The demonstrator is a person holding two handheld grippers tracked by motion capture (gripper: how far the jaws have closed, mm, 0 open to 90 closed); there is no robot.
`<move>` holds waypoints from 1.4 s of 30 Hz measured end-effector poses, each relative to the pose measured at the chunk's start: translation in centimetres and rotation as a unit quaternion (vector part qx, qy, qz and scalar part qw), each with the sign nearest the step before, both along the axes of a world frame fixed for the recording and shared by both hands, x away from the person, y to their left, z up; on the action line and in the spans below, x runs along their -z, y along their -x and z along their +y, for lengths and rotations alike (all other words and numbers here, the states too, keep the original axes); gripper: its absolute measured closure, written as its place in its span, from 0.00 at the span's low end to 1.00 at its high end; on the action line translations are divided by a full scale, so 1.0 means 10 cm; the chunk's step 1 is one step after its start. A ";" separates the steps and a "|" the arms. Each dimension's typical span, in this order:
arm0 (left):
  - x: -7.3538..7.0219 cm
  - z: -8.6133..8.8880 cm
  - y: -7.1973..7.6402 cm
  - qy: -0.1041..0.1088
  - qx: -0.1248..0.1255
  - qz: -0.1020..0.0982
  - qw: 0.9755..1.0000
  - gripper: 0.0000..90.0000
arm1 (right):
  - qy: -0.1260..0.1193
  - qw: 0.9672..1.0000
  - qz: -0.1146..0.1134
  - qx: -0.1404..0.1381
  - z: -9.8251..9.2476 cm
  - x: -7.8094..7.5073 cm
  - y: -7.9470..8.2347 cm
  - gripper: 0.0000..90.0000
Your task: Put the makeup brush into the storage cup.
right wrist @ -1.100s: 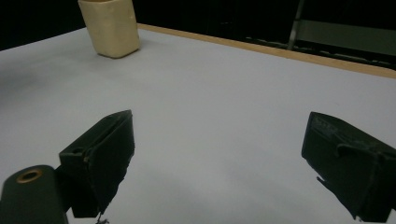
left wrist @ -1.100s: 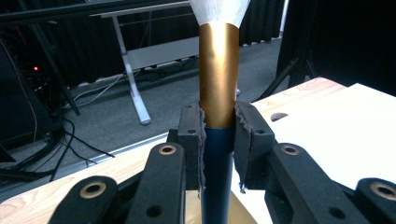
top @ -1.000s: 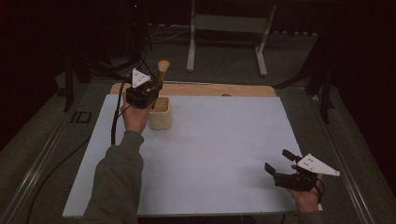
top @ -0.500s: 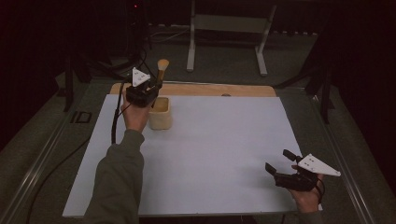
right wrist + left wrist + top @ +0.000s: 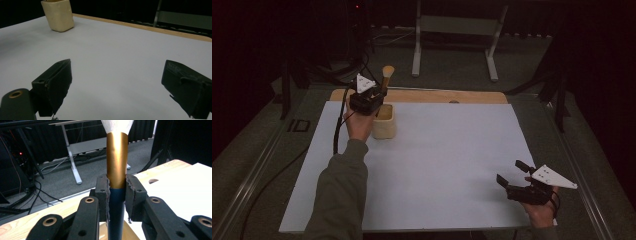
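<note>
While nothing has moved since a second ago in the high view, the left gripper holds the gold-and-blue makeup brush above the cream plastic cup. Left gripper view: jaws pinch the brush. Right gripper view: the right gripper gapes wide and empty. Dropping it in likely comes next.

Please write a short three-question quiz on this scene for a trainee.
1. True or false: the left gripper is shut on the brush.
2. What stands below the brush: A a plate, B the cup, C a box?
3. How do the right gripper's jaws stand?

Key: 1 true, pads press on its handle. 2 B. 3 Wide apart over the white sheet, nothing between them.
</note>
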State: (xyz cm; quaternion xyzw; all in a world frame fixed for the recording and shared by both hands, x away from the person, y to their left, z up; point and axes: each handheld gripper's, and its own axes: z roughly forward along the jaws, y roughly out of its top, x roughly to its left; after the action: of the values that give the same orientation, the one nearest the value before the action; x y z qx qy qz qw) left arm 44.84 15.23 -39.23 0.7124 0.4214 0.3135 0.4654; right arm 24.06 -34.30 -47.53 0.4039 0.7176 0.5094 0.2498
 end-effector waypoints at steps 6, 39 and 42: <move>0.04 0.00 -0.01 -0.003 0.001 0.005 1.000 0.83 | 0.002 1.000 0.000 -0.002 0.01 0.00 0.00 0.10; 0.23 0.06 0.03 0.015 -0.004 0.035 0.999 0.28 | 0.004 1.000 0.000 -0.002 0.01 0.00 0.00 0.10; 0.24 0.06 0.03 0.011 0.004 0.048 0.999 0.18 | 0.004 1.000 0.000 -0.002 0.02 0.00 0.00 0.10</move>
State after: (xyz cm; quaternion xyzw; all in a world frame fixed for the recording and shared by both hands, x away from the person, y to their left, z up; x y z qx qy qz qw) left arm 44.56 15.84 -41.59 0.7235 0.4437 0.2721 0.4534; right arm 24.09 -34.11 -47.54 0.4016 0.7204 0.5070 0.2504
